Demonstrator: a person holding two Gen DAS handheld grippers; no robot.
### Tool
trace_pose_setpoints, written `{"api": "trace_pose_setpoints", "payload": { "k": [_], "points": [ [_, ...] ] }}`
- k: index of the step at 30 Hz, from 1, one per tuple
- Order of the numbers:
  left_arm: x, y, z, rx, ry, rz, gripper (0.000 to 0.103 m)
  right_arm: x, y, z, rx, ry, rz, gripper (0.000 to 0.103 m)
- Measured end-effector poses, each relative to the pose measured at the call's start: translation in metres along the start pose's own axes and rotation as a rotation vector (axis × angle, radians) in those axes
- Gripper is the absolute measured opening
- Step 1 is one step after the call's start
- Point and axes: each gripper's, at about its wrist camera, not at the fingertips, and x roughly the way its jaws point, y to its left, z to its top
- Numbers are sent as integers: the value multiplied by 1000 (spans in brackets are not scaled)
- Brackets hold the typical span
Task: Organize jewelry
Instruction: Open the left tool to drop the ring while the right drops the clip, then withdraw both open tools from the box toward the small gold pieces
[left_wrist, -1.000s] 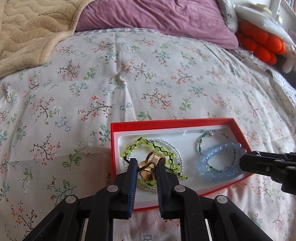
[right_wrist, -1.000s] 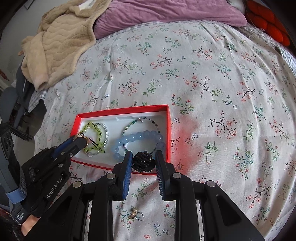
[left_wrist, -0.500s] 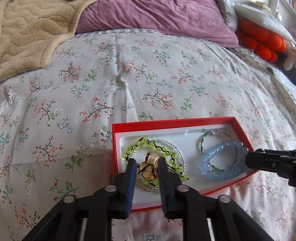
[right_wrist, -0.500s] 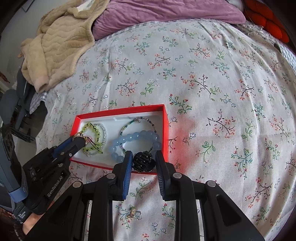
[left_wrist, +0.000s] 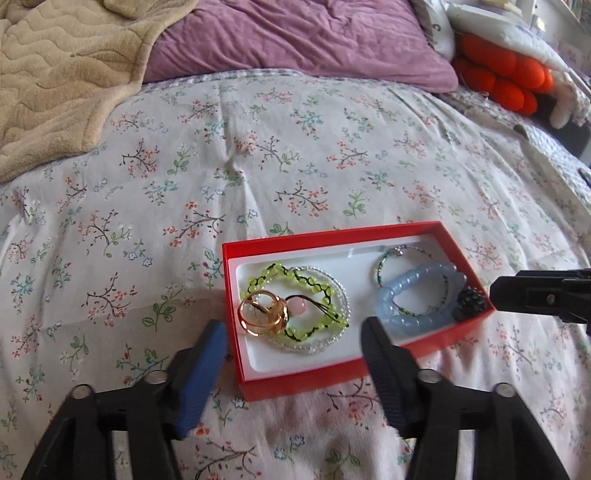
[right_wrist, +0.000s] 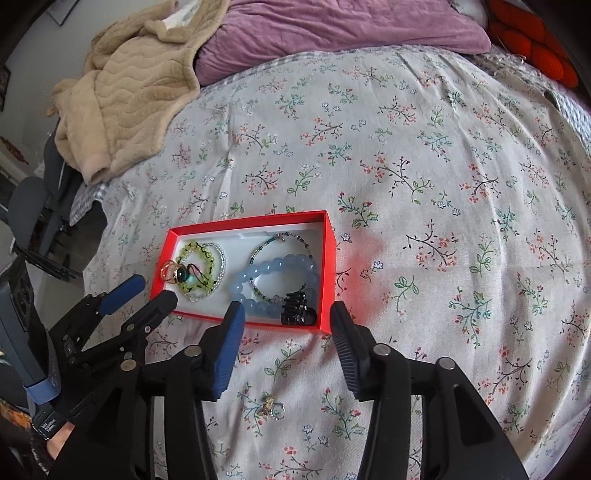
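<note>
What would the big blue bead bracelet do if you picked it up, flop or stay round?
The blue bead bracelet would probably sag a bit, since it looks like separate round beads on a string. The beads look smooth and glossy, so they may slip. In the red box it overlaps a thin beaded bracelet and might drag it along.

My left hand-held gripper (left_wrist: 293, 338) is black, with silver screws at the joints; one finger pad is blue, the other black and ribbed; my right hand-held gripper (right_wrist: 286, 323) matches it; a blue strap (right_wrist: 40, 389) wraps my left one's grey body.
</note>
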Motion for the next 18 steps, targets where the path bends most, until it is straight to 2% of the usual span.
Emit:
{"api": "trace_pose_setpoints", "payload": {
  "k": [5, 8, 18],
  "points": [
    [-14, -1, -4, -11, -4, -3, 89, -11, 0, -6, -7, -5, -14, 69],
    [-20, -2, -8, -15, -1, 8, 94, -18, -1, -11, -13, -7, -23, 74],
    [-31, -6, -31, -6, 66, 40, 98, -38, 0, -37, -41, 2, -46, 76]
  ]
}}
